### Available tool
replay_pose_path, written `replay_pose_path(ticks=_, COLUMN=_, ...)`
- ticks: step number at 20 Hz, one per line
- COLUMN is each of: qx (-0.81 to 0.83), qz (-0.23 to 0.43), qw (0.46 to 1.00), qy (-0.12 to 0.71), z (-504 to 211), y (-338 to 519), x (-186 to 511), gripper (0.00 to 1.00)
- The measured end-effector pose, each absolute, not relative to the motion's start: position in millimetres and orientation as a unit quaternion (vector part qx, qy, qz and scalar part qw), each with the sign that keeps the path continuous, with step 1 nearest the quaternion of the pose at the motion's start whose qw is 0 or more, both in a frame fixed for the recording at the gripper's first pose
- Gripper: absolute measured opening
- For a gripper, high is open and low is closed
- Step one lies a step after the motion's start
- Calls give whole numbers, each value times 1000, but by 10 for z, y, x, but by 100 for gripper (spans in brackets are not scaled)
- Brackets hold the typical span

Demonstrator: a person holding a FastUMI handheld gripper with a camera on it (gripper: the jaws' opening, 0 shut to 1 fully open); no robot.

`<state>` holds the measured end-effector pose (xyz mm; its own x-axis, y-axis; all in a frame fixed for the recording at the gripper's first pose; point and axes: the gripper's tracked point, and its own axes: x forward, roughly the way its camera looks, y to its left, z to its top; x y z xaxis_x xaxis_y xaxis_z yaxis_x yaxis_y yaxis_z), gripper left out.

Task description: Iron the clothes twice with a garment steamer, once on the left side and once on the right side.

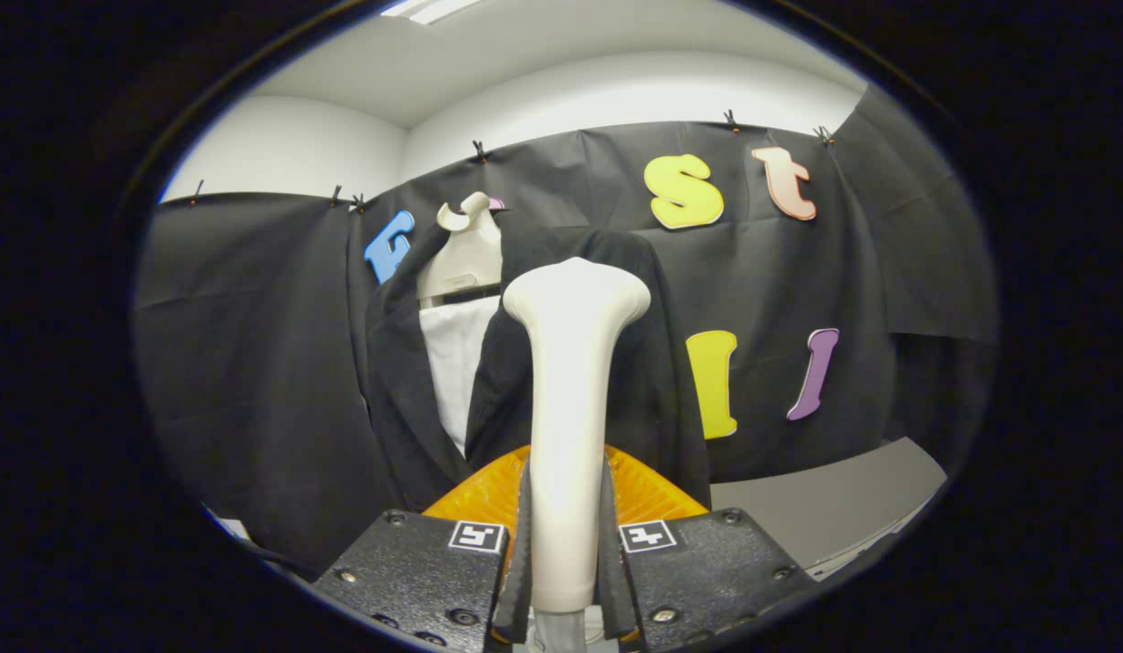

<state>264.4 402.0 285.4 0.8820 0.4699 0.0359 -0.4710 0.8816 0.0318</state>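
Observation:
My gripper point(566, 535) is shut on the white handle of the garment steamer point(571, 390), which stands upright between the fingers with its flared head on top. Just beyond the steamer head hangs a black jacket point(407, 381) over a white shirt point(454, 363) on a pale mannequin stand point(463, 254). The steamer head is in front of the jacket's right half; I cannot tell whether it touches the cloth. An orange ribbed part point(489, 494) shows right behind the fingers, at the foot of the steamer.
A grey tabletop point(825, 503) lies to the right of the jacket, below the black cloth wall point(253, 345). White wall and ceiling rise above the cloth.

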Motion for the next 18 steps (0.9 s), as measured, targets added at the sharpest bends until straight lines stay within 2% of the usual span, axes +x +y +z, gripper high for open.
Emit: replay_pose_path(ticks=18, qx=-17, qz=236, qw=970, qy=54, z=2064, y=4033, x=2668, gripper=33)
